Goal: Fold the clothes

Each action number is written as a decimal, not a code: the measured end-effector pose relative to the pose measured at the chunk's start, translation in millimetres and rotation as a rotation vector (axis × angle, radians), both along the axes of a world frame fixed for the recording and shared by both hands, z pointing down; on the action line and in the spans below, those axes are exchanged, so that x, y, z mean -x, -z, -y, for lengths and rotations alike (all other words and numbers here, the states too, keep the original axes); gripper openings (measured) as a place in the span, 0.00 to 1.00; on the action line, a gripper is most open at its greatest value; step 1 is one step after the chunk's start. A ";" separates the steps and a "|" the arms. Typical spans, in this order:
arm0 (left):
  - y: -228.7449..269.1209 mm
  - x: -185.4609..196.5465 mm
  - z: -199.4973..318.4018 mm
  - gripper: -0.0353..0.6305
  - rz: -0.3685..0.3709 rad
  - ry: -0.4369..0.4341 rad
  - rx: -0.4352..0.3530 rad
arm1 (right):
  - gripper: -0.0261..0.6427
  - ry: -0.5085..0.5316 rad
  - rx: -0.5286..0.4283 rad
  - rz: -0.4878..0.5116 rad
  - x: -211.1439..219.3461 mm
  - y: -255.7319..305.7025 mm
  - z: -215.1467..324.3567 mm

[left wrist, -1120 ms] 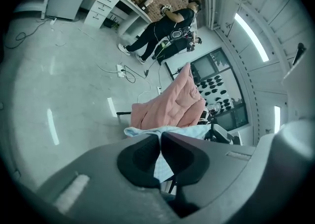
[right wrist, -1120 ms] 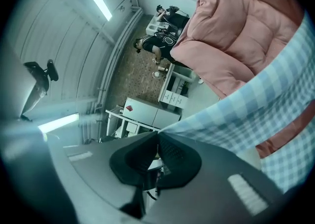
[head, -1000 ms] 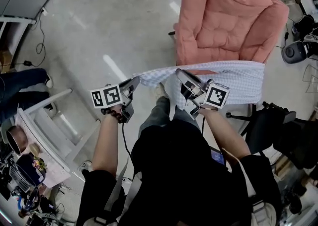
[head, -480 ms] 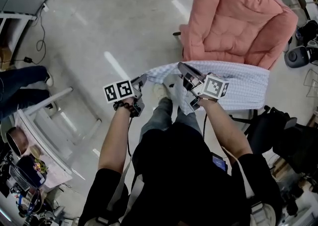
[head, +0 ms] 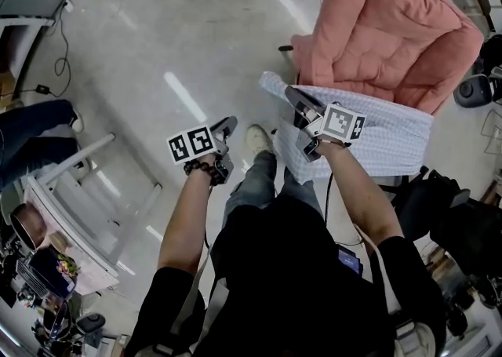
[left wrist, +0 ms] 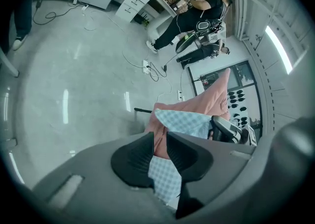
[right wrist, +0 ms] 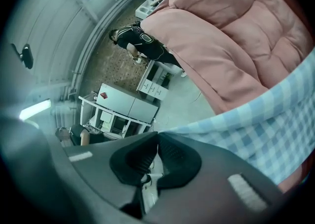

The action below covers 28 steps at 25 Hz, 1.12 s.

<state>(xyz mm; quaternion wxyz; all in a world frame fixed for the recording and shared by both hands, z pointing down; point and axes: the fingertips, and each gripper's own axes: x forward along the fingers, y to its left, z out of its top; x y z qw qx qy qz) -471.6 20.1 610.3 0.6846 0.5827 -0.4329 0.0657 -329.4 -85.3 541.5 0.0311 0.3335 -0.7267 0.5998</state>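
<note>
Head view: the checked garment [head: 384, 132] drapes over the front edge of the pink armchair [head: 384, 26]. The right gripper [head: 292, 97] pinches it near its free corner, and the left gripper [head: 227, 125] hangs apart from it

Left gripper view: jaws slightly apart, just opened, nothing between them

Right gripper view: jaws clamped on the fabric's edge

The garment looks light and limp and will likely sag, so take hold at corners or hem

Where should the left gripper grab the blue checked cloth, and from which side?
Probably the loose corner of the blue checked cloth, coming from the side of the left gripper. It pokes out free past the right gripper, which pinches the edge. The left jaws have just been opening and hold nothing.
</note>
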 end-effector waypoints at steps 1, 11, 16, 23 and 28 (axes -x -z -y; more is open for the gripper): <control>0.4 1.1 1.4 0.18 0.004 -0.011 -0.005 | 0.05 0.007 0.003 -0.019 0.8 -4.3 4.5; 1.2 -0.8 15.6 0.18 0.019 -0.109 -0.054 | 0.17 0.055 0.023 -0.172 11.1 -39.1 53.9; 0.5 -11.3 14.0 0.18 0.033 -0.177 -0.065 | 0.33 0.076 0.057 -0.188 17.1 -42.8 57.8; 5.2 -20.0 13.1 0.18 0.014 -0.197 -0.061 | 0.39 -0.004 0.121 -0.221 18.1 -57.5 73.8; 4.0 -20.2 10.0 0.18 0.016 -0.204 -0.050 | 0.40 -0.220 0.234 -0.091 5.7 -54.9 98.1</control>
